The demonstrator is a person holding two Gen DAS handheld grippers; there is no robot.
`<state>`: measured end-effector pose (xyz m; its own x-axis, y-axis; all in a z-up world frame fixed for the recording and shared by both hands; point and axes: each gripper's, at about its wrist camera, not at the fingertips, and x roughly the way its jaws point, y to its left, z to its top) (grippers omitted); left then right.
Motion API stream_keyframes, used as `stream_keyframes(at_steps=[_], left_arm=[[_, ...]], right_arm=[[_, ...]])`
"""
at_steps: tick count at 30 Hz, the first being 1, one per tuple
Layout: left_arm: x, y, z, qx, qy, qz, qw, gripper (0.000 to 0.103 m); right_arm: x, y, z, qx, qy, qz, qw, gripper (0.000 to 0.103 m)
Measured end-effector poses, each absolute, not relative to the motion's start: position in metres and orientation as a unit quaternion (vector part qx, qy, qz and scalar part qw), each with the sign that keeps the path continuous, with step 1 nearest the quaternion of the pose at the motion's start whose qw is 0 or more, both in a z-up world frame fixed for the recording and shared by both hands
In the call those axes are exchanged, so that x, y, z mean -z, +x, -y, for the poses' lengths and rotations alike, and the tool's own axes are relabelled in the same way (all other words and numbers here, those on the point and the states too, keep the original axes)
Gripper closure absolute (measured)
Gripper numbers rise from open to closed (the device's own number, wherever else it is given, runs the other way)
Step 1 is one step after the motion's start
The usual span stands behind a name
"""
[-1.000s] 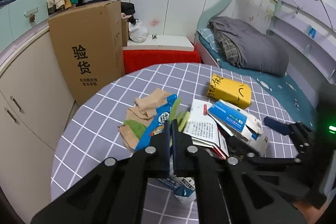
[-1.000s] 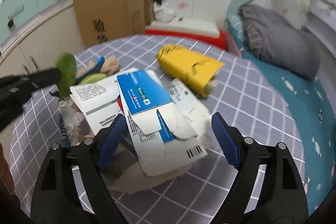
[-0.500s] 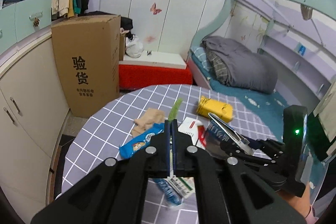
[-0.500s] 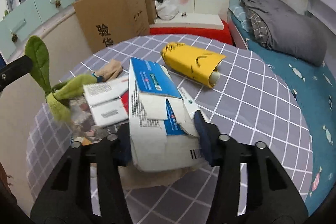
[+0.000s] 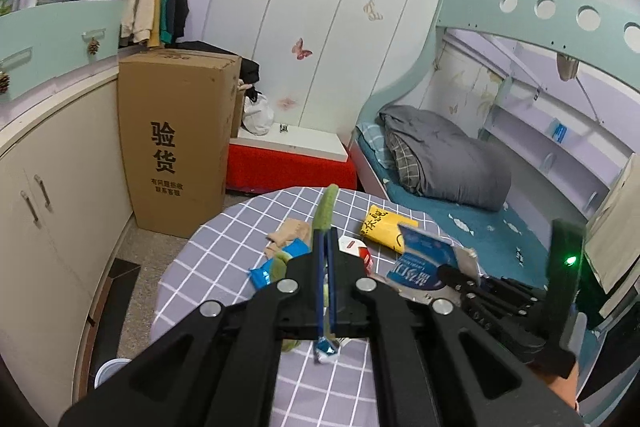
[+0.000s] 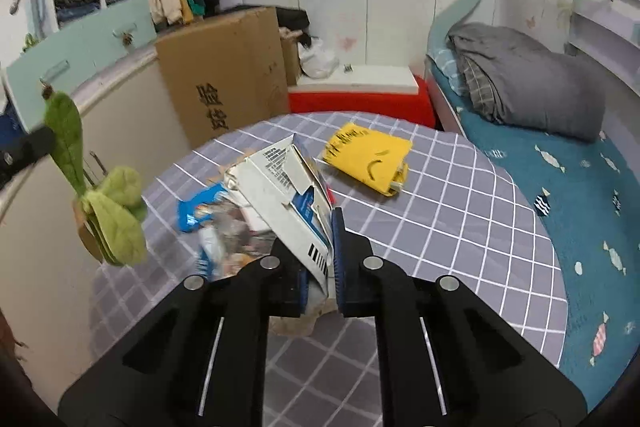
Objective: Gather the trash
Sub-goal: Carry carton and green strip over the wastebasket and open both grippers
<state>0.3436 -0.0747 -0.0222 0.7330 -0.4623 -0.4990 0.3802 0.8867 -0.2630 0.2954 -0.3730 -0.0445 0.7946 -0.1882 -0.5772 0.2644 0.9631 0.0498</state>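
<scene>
Grid-checked round table (image 6: 460, 187) below me, my left gripper (image 5: 326, 255) clamped on green leafy scrap (image 6: 116, 211) lifted at left, my right gripper (image 6: 320, 267) tilted down, pinching torn white-blue carton (image 6: 288, 203) above near litter, yellow packet (image 6: 368, 159) lying farther back

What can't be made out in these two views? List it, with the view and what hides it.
- Left wrist view: left gripper fingers cover most of the green leafy scrap; only its tip shows.
- Left wrist view: white and blue carton print blurred.
- Right wrist view: right gripper hides the carton's lower end.
- Right wrist view: wrappers behind the carton blurred, unreadable.
- Right wrist view: left gripper cut off by the edge.
</scene>
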Motion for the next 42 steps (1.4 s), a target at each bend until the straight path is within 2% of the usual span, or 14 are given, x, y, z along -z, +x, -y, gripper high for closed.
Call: stream_keyframes(at_steps=[8, 17, 26, 35, 36, 38, 39, 40, 42], left_arm=[[0.023, 0.312, 0.010, 0.202, -0.112, -0.288, 0.929, 0.101], [0.046, 0.286, -0.090, 0.127, -0.146, -0.300, 0.934, 0.101], [0.108, 0.287, -0.184, 0.045, -0.174, -0.359, 0.916, 0.101], [0.182, 0.314, -0.234, -0.007, -0.187, -0.440, 0.878, 0.101], [0.192, 0.320, -0.237, -0.008, -0.184, -0.454, 0.872, 0.098], [0.204, 0.327, -0.241, -0.019, -0.183, -0.476, 0.860, 0.079], [0.208, 0.327, -0.243, -0.029, -0.186, -0.480, 0.857, 0.049], [0.212, 0.325, -0.248, -0.043, -0.191, -0.478, 0.856, 0.038], [0.216, 0.323, -0.254, -0.053, -0.199, -0.476, 0.855, 0.038]], right_arm=[[0.021, 0.284, 0.304, 0.041, 0.065, -0.277, 0.958, 0.093], [0.038, 0.306, 0.179, -0.072, 0.038, -0.306, 0.949, 0.093], [0.093, 0.340, 0.070, -0.163, 0.013, -0.368, 0.915, 0.093], [0.169, 0.373, 0.010, -0.166, -0.014, -0.432, 0.886, 0.093], [0.175, 0.375, 0.007, -0.164, -0.017, -0.436, 0.884, 0.093], [0.185, 0.380, 0.002, -0.160, -0.020, -0.445, 0.881, 0.093], [0.189, 0.382, 0.003, -0.159, -0.020, -0.449, 0.879, 0.093], [0.192, 0.384, 0.002, -0.159, -0.020, -0.452, 0.878, 0.093], [0.197, 0.386, 0.003, -0.158, -0.020, -0.457, 0.875, 0.093]])
